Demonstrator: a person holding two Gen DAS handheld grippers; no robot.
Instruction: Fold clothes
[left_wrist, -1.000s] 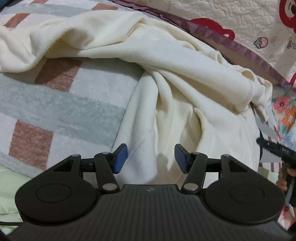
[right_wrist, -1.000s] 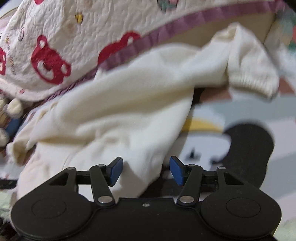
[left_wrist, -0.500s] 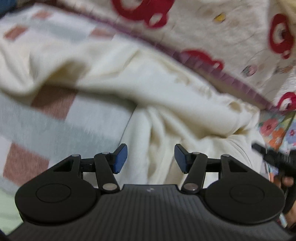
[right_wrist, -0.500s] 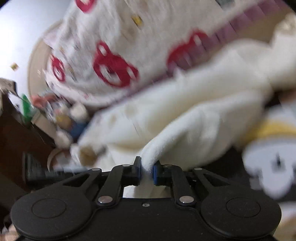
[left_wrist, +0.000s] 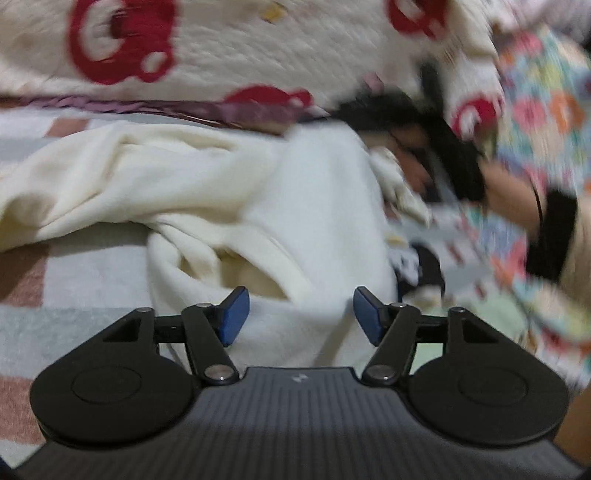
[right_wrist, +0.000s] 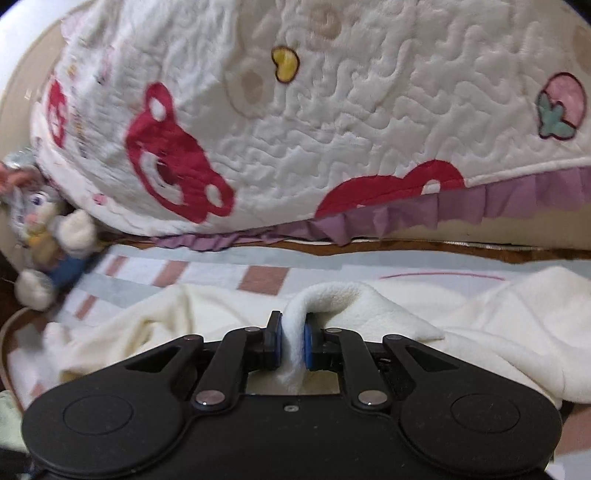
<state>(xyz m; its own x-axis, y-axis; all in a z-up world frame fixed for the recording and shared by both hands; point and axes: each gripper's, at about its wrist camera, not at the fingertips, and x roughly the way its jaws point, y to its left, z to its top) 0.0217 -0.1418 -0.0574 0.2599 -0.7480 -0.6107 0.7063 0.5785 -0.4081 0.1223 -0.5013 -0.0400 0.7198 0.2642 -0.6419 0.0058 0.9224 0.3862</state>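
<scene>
Cream fleece garment (left_wrist: 229, 206) lies crumpled on the checked bed cover (left_wrist: 74, 266), long axis probably left-right. Right gripper (right_wrist: 293, 343) pinches a fold; left gripper (left_wrist: 299, 317), jaws apart, sits just over its near edge.

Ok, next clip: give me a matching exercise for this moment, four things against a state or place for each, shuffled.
Things:
1. left gripper
2. right gripper
3. cream garment
4. stuffed toy

States or places:
A. shut on a fold of cream fabric
B. rumpled on the checked bed cover
C. open, nothing between its pads
D. beside the quilt with red bears, at the left edge of the right wrist view

Pairs: 1-C, 2-A, 3-B, 4-D
</scene>
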